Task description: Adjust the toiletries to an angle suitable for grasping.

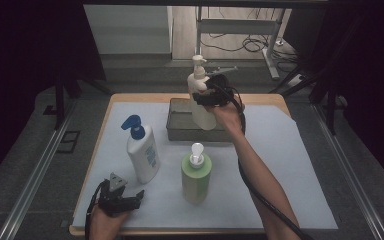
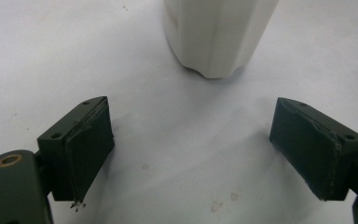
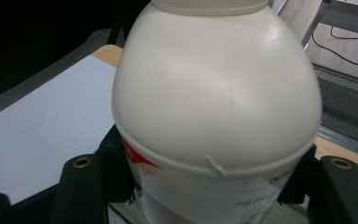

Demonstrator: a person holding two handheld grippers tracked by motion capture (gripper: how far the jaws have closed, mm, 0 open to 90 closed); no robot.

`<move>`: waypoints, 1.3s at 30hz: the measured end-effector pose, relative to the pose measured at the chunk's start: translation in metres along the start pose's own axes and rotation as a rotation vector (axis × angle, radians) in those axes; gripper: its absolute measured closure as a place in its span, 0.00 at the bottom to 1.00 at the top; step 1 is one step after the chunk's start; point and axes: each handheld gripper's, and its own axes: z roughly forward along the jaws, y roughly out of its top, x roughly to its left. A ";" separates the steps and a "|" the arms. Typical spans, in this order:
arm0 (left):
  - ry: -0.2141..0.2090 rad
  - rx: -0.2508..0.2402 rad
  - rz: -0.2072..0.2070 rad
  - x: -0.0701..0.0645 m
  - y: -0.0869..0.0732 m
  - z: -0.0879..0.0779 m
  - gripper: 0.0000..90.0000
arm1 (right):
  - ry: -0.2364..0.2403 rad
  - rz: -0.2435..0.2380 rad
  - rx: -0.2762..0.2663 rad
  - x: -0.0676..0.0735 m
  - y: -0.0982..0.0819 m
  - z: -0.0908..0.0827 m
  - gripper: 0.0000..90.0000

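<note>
Nearest, the left gripper (image 1: 130, 201) rests on the mat, jaws wide and empty. Farther off, the right gripper (image 1: 203, 96) clamps the cream pump bottle (image 1: 200, 95) — upright, base hidden, over the grey tray (image 1: 176, 131).

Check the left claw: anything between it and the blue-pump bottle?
Nothing. In the left gripper view, bare white sheet runs from the open left claw to the blue-pump bottle; the high view agrees.
</note>
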 end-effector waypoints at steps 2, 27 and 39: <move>0.000 0.000 0.000 0.000 0.000 0.000 0.14 | -0.002 0.009 -0.002 -0.001 0.001 0.004 0.42; 0.000 0.001 0.000 0.000 0.000 0.000 0.14 | -0.036 0.007 -0.004 -0.003 -0.007 0.042 0.42; 0.000 0.002 0.000 0.000 0.000 0.000 0.14 | -0.015 0.011 0.013 -0.002 -0.017 0.039 0.42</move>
